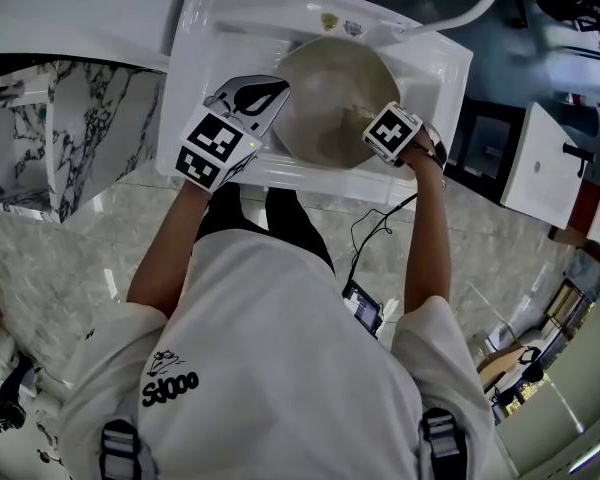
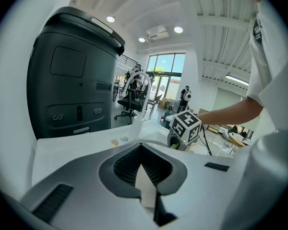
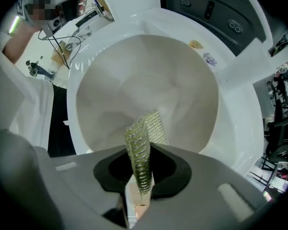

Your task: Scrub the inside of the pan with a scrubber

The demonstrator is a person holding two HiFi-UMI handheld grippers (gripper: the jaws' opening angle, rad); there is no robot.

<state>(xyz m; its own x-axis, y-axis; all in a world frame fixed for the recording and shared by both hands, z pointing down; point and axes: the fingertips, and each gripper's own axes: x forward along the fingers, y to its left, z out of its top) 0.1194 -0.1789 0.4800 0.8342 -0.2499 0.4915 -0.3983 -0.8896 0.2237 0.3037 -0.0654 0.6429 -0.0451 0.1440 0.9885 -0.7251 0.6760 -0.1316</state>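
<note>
A round beige pan sits in the white sink. My left gripper is at the pan's left rim; in the left gripper view its jaws are shut on a thin pale edge that looks like that rim. My right gripper reaches into the pan from the right. In the right gripper view it is shut on a yellow-green mesh scrubber, which sticks up out of the jaws and touches the pan's inner wall.
A white curved faucet rises at the sink's back right. Two small items lie on the back ledge. A marble counter is to the left, a tall dark machine behind the sink. A cable hangs below my right arm.
</note>
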